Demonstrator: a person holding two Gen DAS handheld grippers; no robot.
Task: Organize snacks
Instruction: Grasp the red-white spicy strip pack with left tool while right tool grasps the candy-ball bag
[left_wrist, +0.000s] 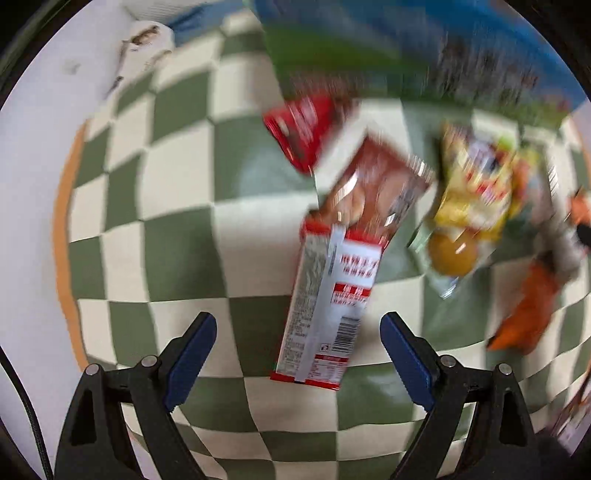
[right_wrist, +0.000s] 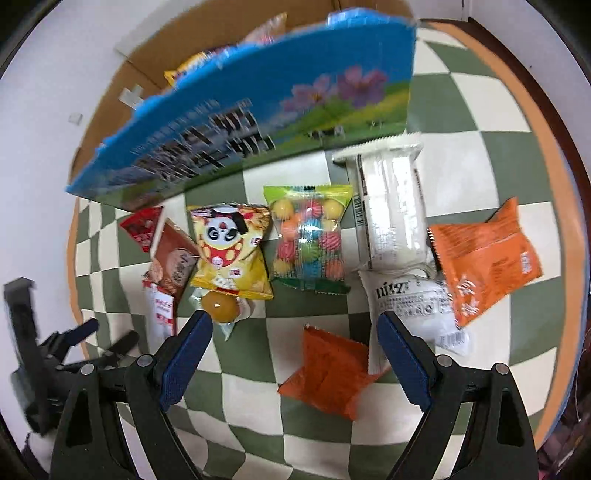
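Snacks crowd the far side by the box.
Both tongs, left and right, gape wide and hold nothing; bare checkered counter lies left.

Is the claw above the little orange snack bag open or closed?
Open. The right claw has its two blue fingers spread wide apart, and the small orange packet lies flat on the checkered cloth between them, untouched.

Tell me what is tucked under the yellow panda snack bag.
Under the lower edge of the yellow panda bag a clear packet with a round yellow-orange treat sticks out. How far it reaches beneath the bag is covered, as is anything else below.
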